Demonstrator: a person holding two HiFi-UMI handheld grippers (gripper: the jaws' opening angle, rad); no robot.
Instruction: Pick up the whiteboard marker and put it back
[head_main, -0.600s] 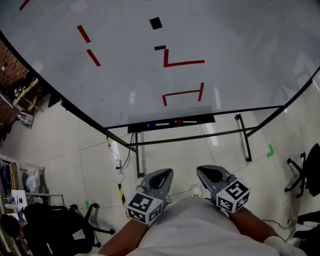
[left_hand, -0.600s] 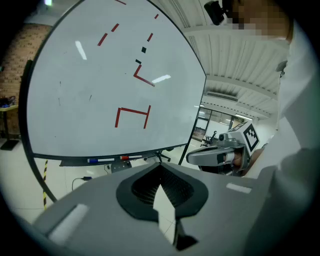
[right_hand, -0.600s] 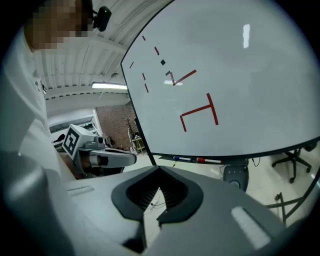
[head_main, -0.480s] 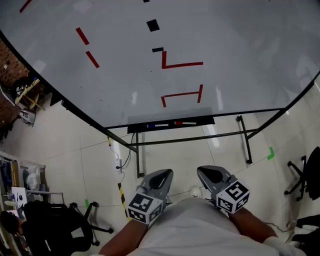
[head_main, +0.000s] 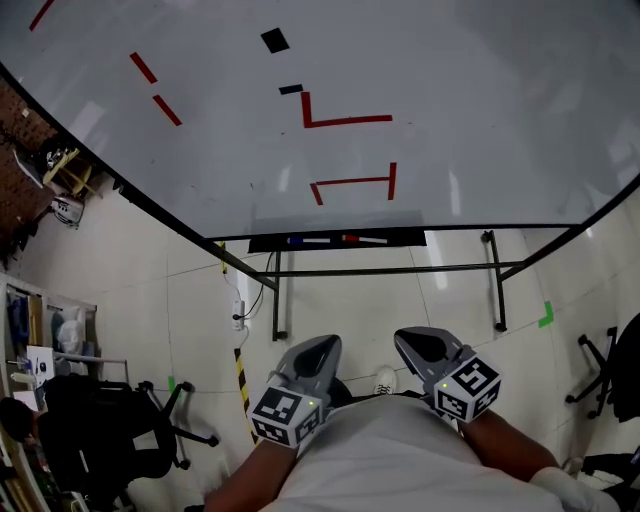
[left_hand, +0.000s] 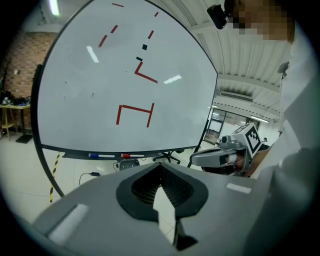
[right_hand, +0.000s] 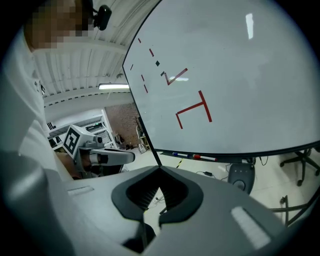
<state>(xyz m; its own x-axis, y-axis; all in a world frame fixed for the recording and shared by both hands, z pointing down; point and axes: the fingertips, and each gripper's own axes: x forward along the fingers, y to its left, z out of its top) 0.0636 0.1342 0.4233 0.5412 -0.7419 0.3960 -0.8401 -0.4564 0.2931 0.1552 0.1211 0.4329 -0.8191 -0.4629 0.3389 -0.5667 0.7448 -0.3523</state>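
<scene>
Whiteboard marker with a red cap (head_main: 352, 239) lies flat in the black tray (head_main: 405, 238) along the lower edge of the whiteboard (head_main: 480, 100); a second marker with a blue cap (head_main: 298, 240) lies in line with it, just to its left in the head view; neither is touched by any tool. The left gripper (head_main: 318, 350) and the right gripper (head_main: 421, 343) are held side by side close to the person's torso, above the tiled floor (head_main: 200, 300) and well apart from the tray; both point toward the board. In the left gripper view the fingers (left_hand: 150, 186) meet at the tips with nothing between them; in the right gripper view the fingers (right_hand: 172, 195) likewise meet at the tips and hold nothing. Red line marks (head_main: 345, 121) and small black squares (head_main: 275, 40) show on the board face; a black office chair (head_main: 110, 440) stands on the floor at the person's left.
</scene>
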